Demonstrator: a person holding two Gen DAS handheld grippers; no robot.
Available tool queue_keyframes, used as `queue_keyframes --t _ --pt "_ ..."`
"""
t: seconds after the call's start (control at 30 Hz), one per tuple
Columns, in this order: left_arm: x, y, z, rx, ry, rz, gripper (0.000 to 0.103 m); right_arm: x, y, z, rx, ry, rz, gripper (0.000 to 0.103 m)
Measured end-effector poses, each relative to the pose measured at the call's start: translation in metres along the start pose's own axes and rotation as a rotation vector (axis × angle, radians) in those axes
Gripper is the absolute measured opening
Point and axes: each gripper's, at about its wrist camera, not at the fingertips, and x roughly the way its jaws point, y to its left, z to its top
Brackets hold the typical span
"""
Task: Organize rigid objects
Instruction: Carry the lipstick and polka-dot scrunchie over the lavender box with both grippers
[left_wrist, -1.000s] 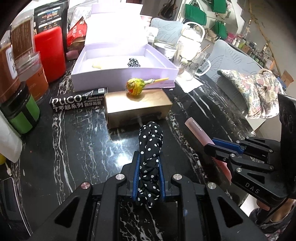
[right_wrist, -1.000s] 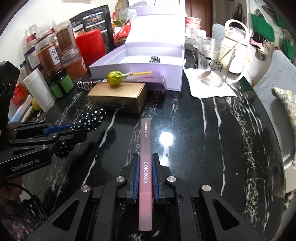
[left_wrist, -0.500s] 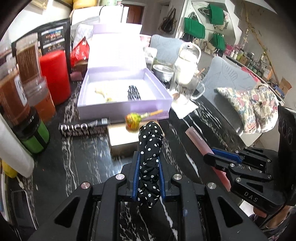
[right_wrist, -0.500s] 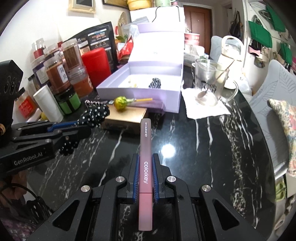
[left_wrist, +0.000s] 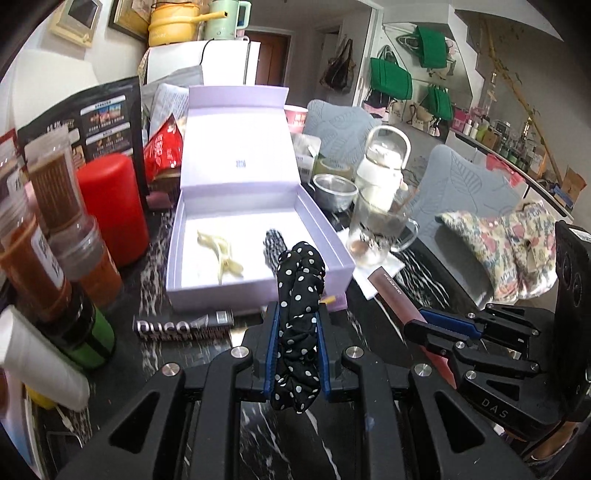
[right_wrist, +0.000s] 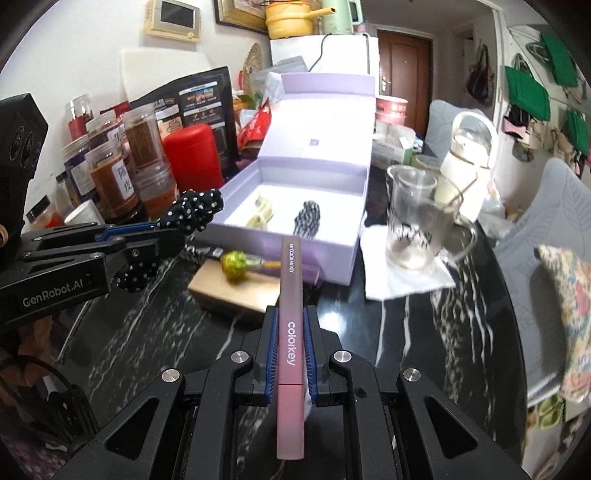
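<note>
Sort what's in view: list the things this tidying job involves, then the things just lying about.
Job: polka-dot scrunchie in left claw; pink colorkey tube in right claw; open lilac box.

Lying about: red canister, glass mug, spice jars, floral cloth.

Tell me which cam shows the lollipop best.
Right wrist view: the yellow-green wrapped lollipop lies fully visible on the brown cardboard box, stick pointing right. In the left wrist view the black polka-dot scrunchie hides it; only a yellow bit shows, probably its stick tip.
</note>
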Motion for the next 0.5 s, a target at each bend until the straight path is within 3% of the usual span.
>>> queue_keyframes --t 0.5 --pt "0.026 0.018 0.064 0.002 -0.084 0.019 0.018 0.023 -0.019 0.066 -0.038 -0.076 0.002 0.013"
